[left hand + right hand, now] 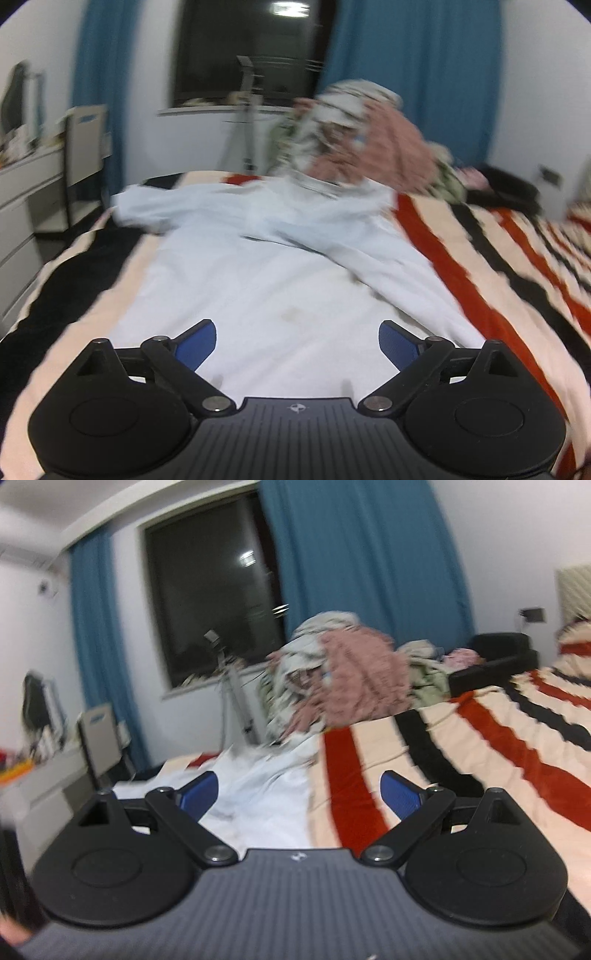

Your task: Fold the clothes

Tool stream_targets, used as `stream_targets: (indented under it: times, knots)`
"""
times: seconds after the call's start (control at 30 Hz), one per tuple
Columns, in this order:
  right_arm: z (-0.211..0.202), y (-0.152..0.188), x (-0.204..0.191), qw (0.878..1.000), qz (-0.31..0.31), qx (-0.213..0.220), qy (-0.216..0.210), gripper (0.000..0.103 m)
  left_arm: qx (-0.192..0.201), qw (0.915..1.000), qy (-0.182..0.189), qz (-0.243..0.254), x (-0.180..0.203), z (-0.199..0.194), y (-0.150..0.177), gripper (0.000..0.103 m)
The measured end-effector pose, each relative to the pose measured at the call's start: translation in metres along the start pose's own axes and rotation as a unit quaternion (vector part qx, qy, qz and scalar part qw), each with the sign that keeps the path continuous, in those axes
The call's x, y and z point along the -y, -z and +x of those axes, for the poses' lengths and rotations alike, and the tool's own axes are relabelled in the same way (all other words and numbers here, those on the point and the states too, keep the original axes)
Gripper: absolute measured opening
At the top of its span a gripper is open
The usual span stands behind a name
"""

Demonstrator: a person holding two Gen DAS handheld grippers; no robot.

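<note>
No writing is legible; both views are blurred. The left gripper (297, 341) stands wide, holding nothing, above the pale blue shirt (273, 266) spread ahead on the striped blanket (480, 266). The right gripper (298, 794), equally wide and unloaded, shows the shirt (266, 794) ahead-left. Only its view shows a wall socket (533, 614), beyond the clothes pile (343, 672).
</note>
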State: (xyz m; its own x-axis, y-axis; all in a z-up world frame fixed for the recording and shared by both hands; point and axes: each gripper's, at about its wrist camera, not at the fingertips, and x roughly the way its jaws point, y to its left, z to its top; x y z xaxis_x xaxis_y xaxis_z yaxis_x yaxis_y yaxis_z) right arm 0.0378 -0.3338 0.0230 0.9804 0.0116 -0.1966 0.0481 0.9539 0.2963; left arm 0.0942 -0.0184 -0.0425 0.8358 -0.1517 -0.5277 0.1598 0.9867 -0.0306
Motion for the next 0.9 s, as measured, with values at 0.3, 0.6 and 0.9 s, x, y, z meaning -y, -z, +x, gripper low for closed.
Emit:
stream_targets:
  times: [0.3,0.6,0.9]
  knots:
    - [-0.004,-0.011,0.068,0.996,0.061,0.016,0.060,0.096,-0.041,0.9835,0.152,0.089,0.122,0.001,0.035,0.080]
    - [0.006,-0.003,0.079,0.996,0.058,0.010,0.071,0.096,-0.074,0.9484,0.276,0.137,0.207,0.026,0.086,0.069]
    - [0.032,0.016,0.084,0.991,0.031,-0.020,0.131,0.096,-0.048,0.9523,0.266,0.143,0.211,0.045,0.096,0.006]
